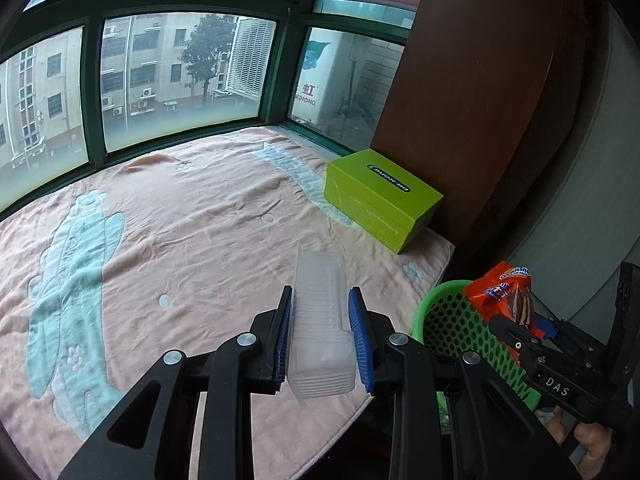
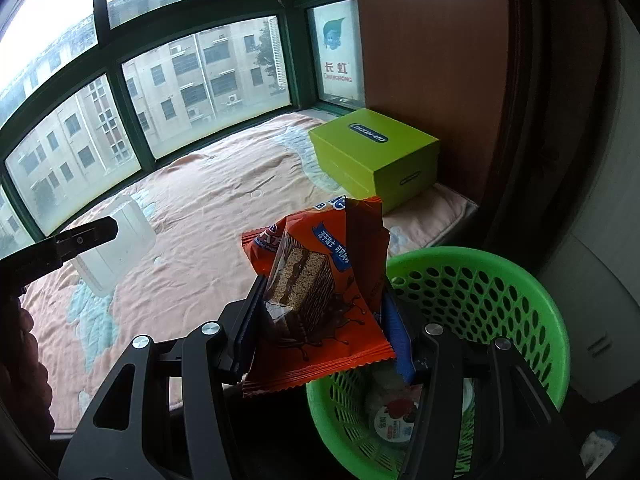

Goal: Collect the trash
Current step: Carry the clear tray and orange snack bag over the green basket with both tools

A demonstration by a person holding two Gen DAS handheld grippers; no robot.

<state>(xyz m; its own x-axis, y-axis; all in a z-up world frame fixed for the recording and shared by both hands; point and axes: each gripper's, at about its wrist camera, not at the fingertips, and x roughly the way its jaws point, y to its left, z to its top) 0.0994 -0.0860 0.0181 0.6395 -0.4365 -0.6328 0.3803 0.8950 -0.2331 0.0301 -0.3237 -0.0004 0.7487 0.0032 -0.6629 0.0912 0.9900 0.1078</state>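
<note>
A: What is seen, from the biggest thing down?

B: A pink blanket (image 1: 192,216) is spread under the window, with a green box (image 1: 384,200) set at its far corner. A green basket (image 2: 480,304) is stood just off the blanket's near edge; some trash, a round lidded cup among it, is already seen inside. A clear tray (image 1: 320,328) is held above the blanket, and an orange wrapper (image 2: 316,300) is held near the basket's rim.

A: How should the step in hand be done well?

B: The drop appears to be the step. The wrapper is best brought fully over the basket's mouth before release, since part of it is judged to hang outside the rim. The tray should be carried across after it, so that the two grippers are not crowded over one opening. The tray's thin walls are likely to flex, so no extra squeeze should be given.

A: And the jaws?

B: The left gripper (image 1: 322,340) is closed narrowly on the tray, both blue pads pressed to its sides. The right gripper (image 2: 320,320) is set a little wider, and the wrapper is clamped between its pads.
</note>
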